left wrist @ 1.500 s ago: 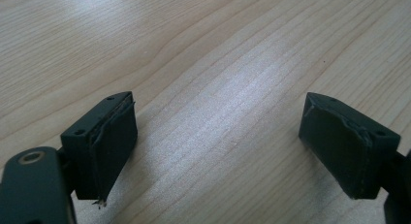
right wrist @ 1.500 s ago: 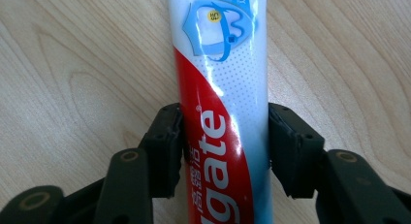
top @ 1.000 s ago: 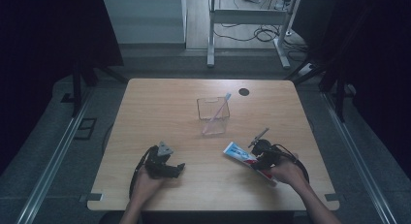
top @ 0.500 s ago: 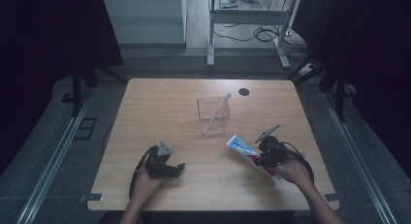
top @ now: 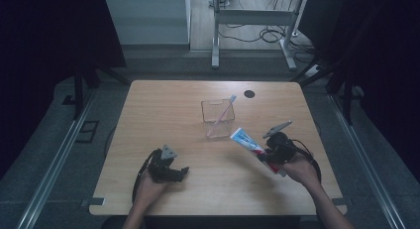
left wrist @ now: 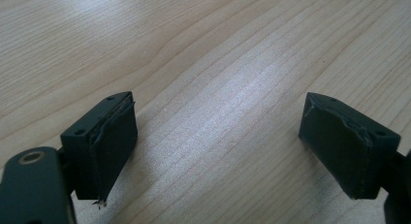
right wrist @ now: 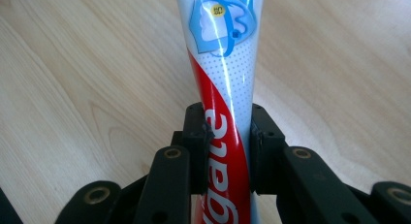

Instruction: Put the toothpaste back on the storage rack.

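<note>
- While the right gripper (top: 270,157) is clamped on a toothpaste tube (top: 247,143), the tube sits above the right front part of the bench (top: 163,110), slanting from the gripper toward the clear box
- In the right gripper view the two black jaws press on either side of the toothpaste tube (right wrist: 225,88), at the red band with white lettering, and the blue and white part of the tube runs on up and away from the jaws, with wood grain under it
- The tube's far flat end in the high view points up and to the left, near the front corner of the clear box (top: 218,112) but apart from it
- A pale pink toothbrush (top: 222,116) leans in the clear box, its top end sticking out over the back right rim, its lower end at the front
- The left gripper (top: 173,170) lies low over the left front part of the bench, held in the person's left hand (top: 148,188), well apart from the tube and the box
- In the left gripper view its jaws stand wide apart with bare wood between them, nothing held
- A small dark round hole (top: 249,94) shows in the bench behind the box, toward the far right
- The person's right hand (top: 302,170) grips the right gripper from behind, with a cable looping at the wrist
</note>
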Demonstrator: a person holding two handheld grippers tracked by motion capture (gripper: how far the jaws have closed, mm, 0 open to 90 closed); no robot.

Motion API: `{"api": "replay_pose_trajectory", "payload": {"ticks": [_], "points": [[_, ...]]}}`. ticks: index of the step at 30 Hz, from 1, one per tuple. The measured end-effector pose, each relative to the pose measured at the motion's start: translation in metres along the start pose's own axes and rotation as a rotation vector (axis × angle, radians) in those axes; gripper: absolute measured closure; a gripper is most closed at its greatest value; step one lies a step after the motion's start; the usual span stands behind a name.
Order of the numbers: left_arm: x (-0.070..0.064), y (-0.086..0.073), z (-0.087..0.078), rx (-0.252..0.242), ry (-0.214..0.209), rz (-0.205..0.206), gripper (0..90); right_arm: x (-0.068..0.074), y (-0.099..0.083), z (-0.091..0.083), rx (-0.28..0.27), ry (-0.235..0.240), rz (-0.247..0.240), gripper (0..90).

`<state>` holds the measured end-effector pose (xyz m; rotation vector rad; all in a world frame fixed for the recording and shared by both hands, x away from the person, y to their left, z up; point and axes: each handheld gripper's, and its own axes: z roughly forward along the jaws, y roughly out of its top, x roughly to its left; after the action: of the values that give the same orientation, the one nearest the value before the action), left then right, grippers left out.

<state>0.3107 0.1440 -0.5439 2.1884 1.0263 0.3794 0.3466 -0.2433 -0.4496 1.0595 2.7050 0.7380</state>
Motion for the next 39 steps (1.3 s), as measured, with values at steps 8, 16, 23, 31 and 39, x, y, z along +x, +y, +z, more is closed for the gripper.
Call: {"api": "replay_pose_trajectory", "payload": {"ticks": [8,16,23,31,39], "points": [[0.0,0.0,0.0,0.0,0.001,-0.001,13.8,-0.002,0.012,-0.008,-0.058,0.002,0.011,72.7],[0.0,0.0,0.0,0.0,0.001,-0.001,13.8,-0.003,0.027,-0.011,-0.106,0.0,0.017,72.7],[0.0,0.0,0.0,-0.001,0.001,-0.002,13.8,-0.004,0.039,-0.012,-0.142,0.0,0.017,72.7],[0.0,0.0,0.0,0.0,0.001,-0.001,13.8,-0.005,0.051,-0.013,-0.181,0.0,0.024,72.7],[0.0,0.0,0.0,0.001,0.001,0.0,13.8,-0.006,0.066,-0.015,-0.239,0.0,0.023,72.8]]}}
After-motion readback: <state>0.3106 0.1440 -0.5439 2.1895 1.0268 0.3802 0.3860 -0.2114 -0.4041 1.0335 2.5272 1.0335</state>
